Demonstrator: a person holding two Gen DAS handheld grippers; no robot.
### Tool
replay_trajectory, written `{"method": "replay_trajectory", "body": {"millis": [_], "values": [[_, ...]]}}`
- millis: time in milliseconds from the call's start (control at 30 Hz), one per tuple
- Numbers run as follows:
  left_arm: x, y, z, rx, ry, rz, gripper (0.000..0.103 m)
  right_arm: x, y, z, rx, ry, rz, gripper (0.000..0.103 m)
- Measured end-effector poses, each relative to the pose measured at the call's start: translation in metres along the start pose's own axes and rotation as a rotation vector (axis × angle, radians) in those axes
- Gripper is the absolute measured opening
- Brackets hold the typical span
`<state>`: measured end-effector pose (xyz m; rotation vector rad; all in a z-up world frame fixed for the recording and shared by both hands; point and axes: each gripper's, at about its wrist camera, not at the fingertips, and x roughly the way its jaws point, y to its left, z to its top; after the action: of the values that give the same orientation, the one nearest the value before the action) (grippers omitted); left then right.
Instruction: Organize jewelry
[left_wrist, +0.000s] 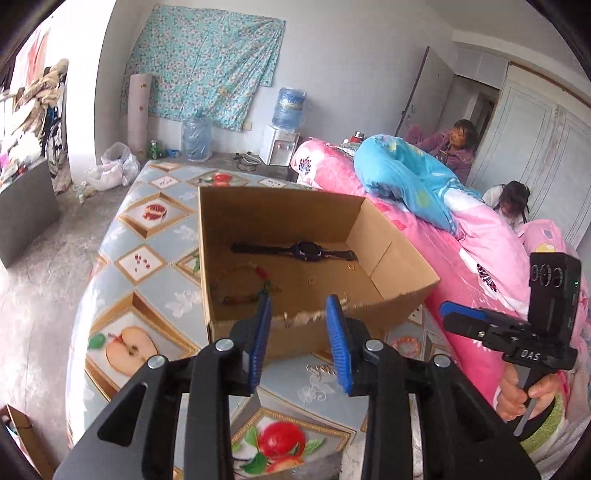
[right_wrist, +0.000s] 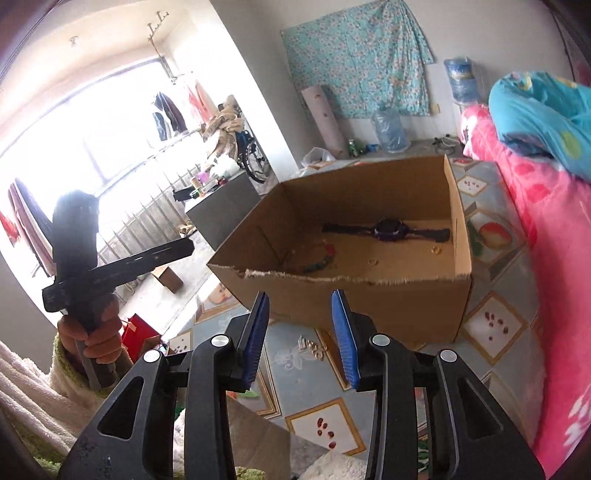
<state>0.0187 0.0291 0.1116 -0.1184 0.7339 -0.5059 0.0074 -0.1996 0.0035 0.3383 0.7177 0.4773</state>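
Note:
An open cardboard box (left_wrist: 391, 295) stands on a fruit-patterned cloth (left_wrist: 155, 291). Inside lie a black watch (left_wrist: 303, 250), a beaded bracelet (left_wrist: 240, 286) and small gold rings (left_wrist: 313, 281). My left gripper (left_wrist: 299, 301) hovers open and empty at the box's near wall. A small pile of metal jewelry pieces (left_wrist: 324, 370) lies on the cloth in front of the box. In the right wrist view the box (right_wrist: 369, 306), the watch (right_wrist: 388, 228), the bracelet (right_wrist: 320, 260) and the pile (right_wrist: 312, 345) show. My right gripper (right_wrist: 300, 295) is open and empty above the pile.
An orange bead bracelet (left_wrist: 406, 345) lies on the cloth right of the box. Pink bedding (left_wrist: 472, 258) and a blue quilt (left_wrist: 406, 177) rise at the right. Two people (left_wrist: 458, 144) sit beyond the bedding. Water bottles and a dispenser (left_wrist: 280, 144) stand by the far wall.

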Motion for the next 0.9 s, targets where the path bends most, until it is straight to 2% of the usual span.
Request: {"method": "replay_trajectory", "body": {"millis": [67, 133, 267, 500, 700, 900], "values": [[0.007, 0.005, -0.018, -0.062, 0.032, -0.033, 0.031, 0.017, -0.004, -0.015, 0.023, 0.042, -0.043, 0.036], [0.022, 0.006, -0.036, -0.113, 0.085, -0.040, 0.031, 0.036, -0.004, -0.029, -0.002, 0.074, -0.134, 0.036], [0.056, 0.000, -0.067, -0.115, 0.168, 0.022, 0.031, 0.064, 0.007, -0.043, -0.100, 0.111, -0.214, 0.036], [0.084, -0.014, -0.086, -0.005, 0.190, 0.122, 0.032, 0.090, 0.013, -0.037, -0.174, 0.136, -0.198, 0.033], [0.096, -0.011, -0.090, 0.013, 0.197, 0.161, 0.032, 0.109, 0.020, -0.030, -0.204, 0.153, -0.199, 0.028], [0.100, -0.009, -0.092, 0.042, 0.194, 0.184, 0.032, 0.124, 0.025, -0.035, -0.238, 0.196, -0.234, 0.012]]}}
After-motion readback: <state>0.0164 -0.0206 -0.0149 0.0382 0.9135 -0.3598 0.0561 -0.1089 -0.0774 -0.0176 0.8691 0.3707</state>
